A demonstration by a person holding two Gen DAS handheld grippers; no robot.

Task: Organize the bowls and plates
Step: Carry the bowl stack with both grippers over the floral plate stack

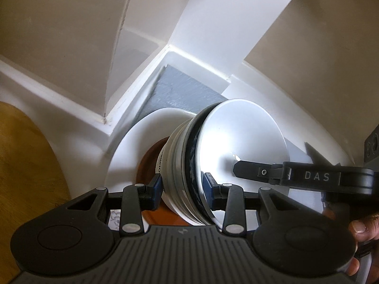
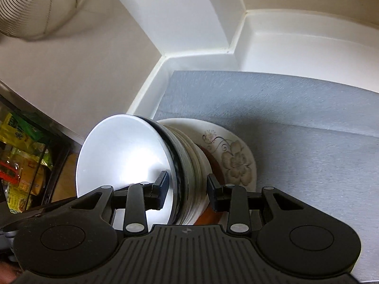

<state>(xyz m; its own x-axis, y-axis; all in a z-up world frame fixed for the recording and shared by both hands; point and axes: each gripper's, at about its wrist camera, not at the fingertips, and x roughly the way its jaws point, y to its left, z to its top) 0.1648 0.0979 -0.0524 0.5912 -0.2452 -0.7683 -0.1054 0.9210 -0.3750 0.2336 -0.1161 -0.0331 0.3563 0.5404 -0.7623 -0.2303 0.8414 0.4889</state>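
Both grippers hold one stack of nested bowls (image 1: 189, 165), tipped on its side, from opposite sides. In the left wrist view, the left gripper (image 1: 183, 190) sits at 6 o'clock with its blue-padded fingers (image 1: 157, 185) closed across the stack's rims, one pad on the outer wall, the other inside the topmost white bowl (image 1: 241, 142). The right gripper (image 1: 308, 177) reaches in from 3 o'clock, one black finger lying inside that bowl.

In the right wrist view, the right gripper (image 2: 187, 188) at 6 o'clock pinches the same stack of nested bowls (image 2: 184, 163): one finger inside the white bowl (image 2: 123, 158), the other against the outer rims.

The stack leans over a floral plate (image 2: 236, 158) with a brown-orange centre, which lies on a grey mat (image 2: 308, 130) in a white shelf corner (image 2: 272, 40). A wire strainer (image 2: 35, 4) hangs at 10 o'clock; coloured packets (image 2: 21, 156) show at 9 o'clock. A wooden board (image 1: 26, 165) fills 9 o'clock of the left view.
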